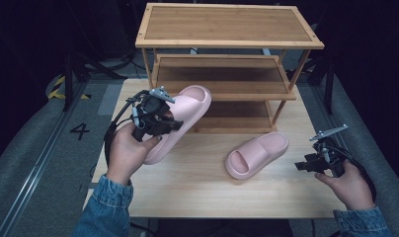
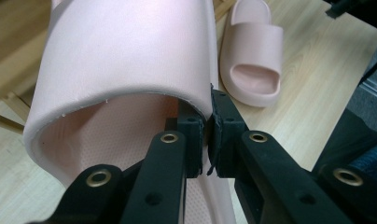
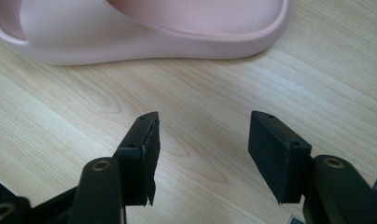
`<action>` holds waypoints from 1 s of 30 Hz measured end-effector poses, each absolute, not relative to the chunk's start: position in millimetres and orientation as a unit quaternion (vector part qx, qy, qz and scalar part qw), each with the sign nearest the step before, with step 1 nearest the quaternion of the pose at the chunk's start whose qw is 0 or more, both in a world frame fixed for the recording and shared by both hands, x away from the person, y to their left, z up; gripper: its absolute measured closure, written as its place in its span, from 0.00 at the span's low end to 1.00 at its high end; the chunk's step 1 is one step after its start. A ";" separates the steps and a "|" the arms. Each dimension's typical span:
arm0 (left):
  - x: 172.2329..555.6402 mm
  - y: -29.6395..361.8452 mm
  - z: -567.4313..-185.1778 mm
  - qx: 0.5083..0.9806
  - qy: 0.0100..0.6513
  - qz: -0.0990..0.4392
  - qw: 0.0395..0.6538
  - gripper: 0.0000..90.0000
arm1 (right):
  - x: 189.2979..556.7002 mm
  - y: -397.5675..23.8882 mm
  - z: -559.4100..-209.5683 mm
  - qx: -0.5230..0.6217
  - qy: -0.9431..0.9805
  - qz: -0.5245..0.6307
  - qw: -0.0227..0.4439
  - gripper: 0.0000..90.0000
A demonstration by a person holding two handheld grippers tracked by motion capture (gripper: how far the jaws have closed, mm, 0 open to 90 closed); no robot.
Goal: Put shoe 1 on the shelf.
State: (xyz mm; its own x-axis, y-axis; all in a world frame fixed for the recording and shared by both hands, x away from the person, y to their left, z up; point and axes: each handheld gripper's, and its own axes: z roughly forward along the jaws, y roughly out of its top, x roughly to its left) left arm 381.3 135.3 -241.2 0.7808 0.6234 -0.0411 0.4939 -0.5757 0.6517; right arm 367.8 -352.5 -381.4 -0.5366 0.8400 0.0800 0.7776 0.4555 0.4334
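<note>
Your left claw [image 2: 206,140] clenches the strap of one pink slipper [image 1: 180,121] lifted off the worktop [image 1: 197,182], your right claw [image 3: 203,154] is released, so next probably comes setting it onto the wooden shoe rack [image 1: 222,74].

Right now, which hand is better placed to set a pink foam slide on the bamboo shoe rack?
Left. The left gripper is shut on the strap of the lifted pink foam slide, right beside the bamboo shoe rack. The right gripper is open above the wooden table; the second pink slide lies ungripped.
</note>
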 end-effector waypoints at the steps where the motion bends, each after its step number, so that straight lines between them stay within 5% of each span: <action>1: 383.4 134.7 -239.4 0.882 0.317 0.098 0.334 0.93 | 367.3 -353.9 -381.5 0.475 0.850 0.214 0.075 0.49; 30: 458.9 99.1 -228.6 0.888 0.308 0.132 0.315 0.93 | 354.6 -366.8 -381.7 0.489 0.842 0.213 0.078 0.48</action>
State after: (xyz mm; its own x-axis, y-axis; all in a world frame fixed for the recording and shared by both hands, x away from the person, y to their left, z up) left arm 458.9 99.1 -228.6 0.7747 0.6310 0.0409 0.4644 -0.6117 0.6405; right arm 354.6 -366.8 -381.7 -0.5098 0.8568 0.0767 0.7903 0.4313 0.4352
